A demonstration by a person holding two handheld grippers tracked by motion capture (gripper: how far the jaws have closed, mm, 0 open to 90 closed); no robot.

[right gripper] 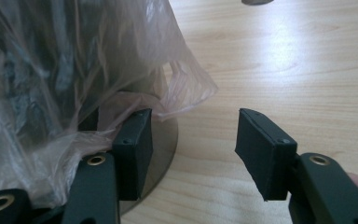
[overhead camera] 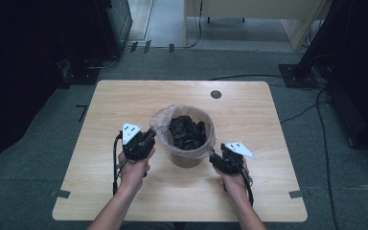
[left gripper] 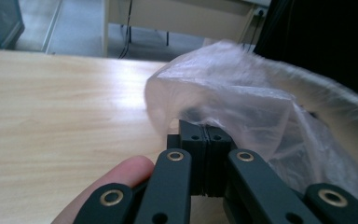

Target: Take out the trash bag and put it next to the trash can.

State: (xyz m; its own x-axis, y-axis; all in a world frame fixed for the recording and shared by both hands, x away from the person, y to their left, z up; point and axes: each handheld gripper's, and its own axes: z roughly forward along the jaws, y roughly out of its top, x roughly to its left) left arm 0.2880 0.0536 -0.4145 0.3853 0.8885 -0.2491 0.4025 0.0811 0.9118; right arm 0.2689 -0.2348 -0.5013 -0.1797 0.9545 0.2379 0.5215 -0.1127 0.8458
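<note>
A: So, the pale wooden surface [overhead camera: 124,100] is carrying one round tan bin [overhead camera: 188,159] at its middle, lined with a thin clear plastic bag [overhead camera: 159,120] whose edge is folding over the rim. Dark crumpled rubbish [overhead camera: 187,132] is sitting inside. I judge the step in hand is freeing the liner on both sides.

B: Agreed. The left gripper [overhead camera: 149,139] is pressing its fingers [left gripper: 193,140] closed on a fold of the bag at the left rim. In the left gripper view the film is bunching just above the pinch.

A: And the right gripper [overhead camera: 215,159]?

B: Its fingers [right gripper: 133,147] are standing apart, gripping nothing. One is touching loose film low beside the bin's base; the other is hanging over bare wood.

A: Then it is sitting too low, probably. It should be rising to the rim and taking a thick fold, opposite the left.

B: Yes, and lifting evenly, I think, or the thin film may be tearing, or the light bin tipping.
</note>
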